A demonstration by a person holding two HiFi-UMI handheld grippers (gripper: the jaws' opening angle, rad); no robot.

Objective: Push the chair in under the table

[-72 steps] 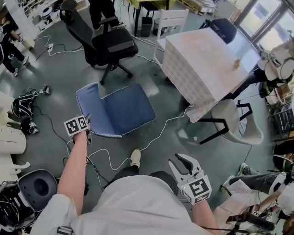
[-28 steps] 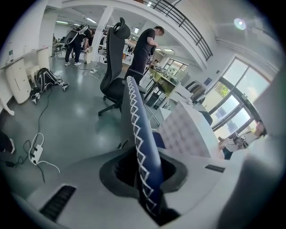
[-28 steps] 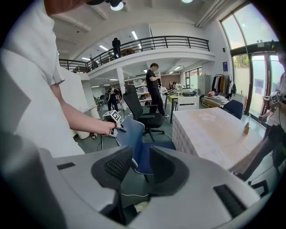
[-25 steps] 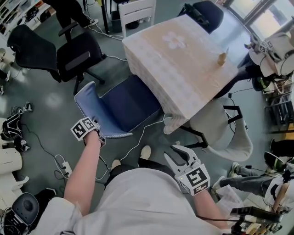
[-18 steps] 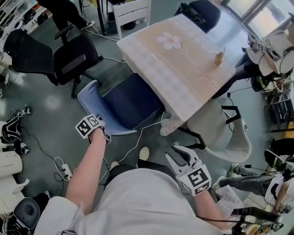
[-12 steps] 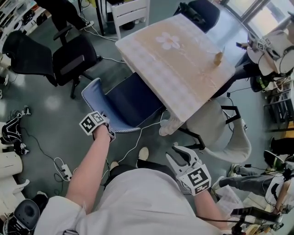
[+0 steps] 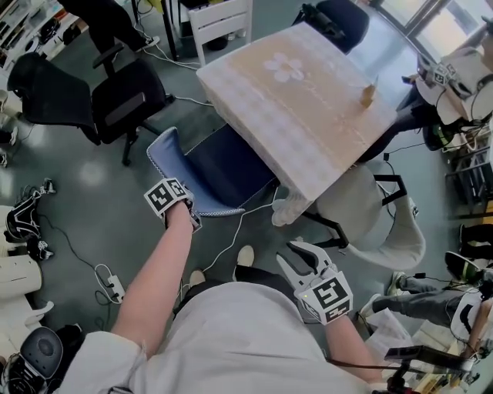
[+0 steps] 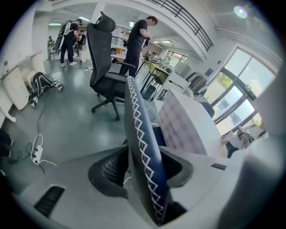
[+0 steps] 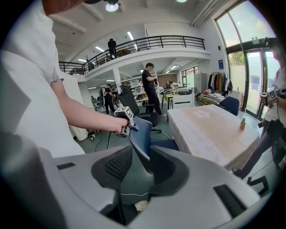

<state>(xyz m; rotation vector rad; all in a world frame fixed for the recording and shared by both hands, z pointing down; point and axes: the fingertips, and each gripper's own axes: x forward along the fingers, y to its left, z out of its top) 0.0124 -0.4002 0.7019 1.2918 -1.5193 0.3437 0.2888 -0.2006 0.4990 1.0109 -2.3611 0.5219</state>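
Observation:
The blue chair (image 7: 219, 165) stands with its seat partly under the table (image 7: 308, 92), which has a pale checked cloth. Its backrest (image 7: 163, 154) sticks out on the left. My left gripper (image 7: 180, 202) is at the backrest's edge. In the left gripper view that stitched edge (image 8: 138, 147) runs between the jaws of the left gripper (image 8: 143, 172), which are opening, and the pads stand off it. My right gripper (image 7: 291, 255) hangs open and empty near my body. The right gripper view looks past the right gripper (image 9: 138, 172) at the chair (image 9: 140, 136).
A black office chair (image 7: 115, 88) stands left of the table and a white chair (image 7: 219, 19) behind it. A beige chair (image 7: 370, 223) sits at the table's right corner. A white cable (image 7: 231, 238) and a power strip (image 7: 108, 281) lie on the floor. People stand in the background.
The blue chair has slid right, further under the table, with my left gripper following at its backrest. The right gripper has stayed where it was.

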